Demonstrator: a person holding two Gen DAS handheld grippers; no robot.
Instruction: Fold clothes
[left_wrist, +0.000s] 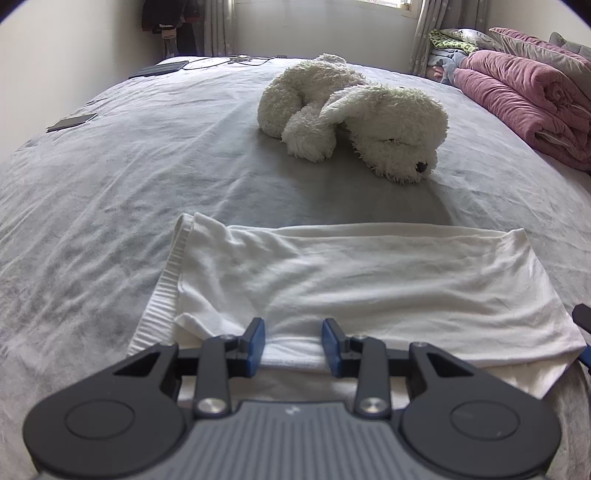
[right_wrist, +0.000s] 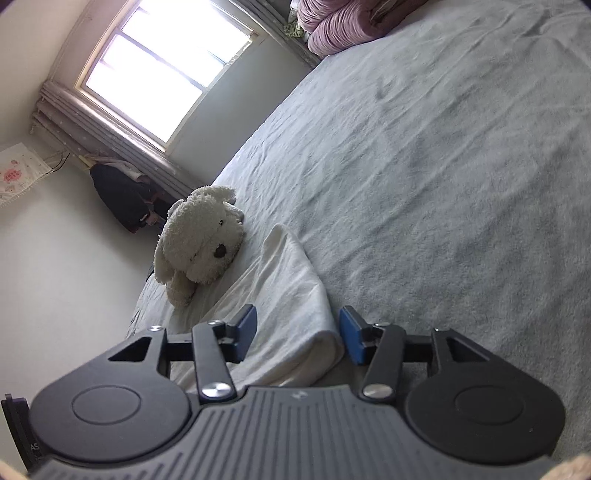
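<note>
1. Here, a white garment lies folded flat on a grey bed, filling the lower centre of the left wrist view.
2. The left tongs sit at the bottom centre of that view, their 2 blue pads partly spread on either side of the garment's near edge; whether the pads press the cloth I cannot tell.
3. In the right wrist view, the right tongs sit at the bottom centre with their jaws spread. The garment's folded end lies between the blue pads, which stand clear of it.
4. A white plush dog lies on the bed just beyond the garment, in the upper centre of the left wrist view.
5. A rolled pink quilt rests at the upper right of that view.
6. A bright window fills the upper left of the right wrist view.
</note>
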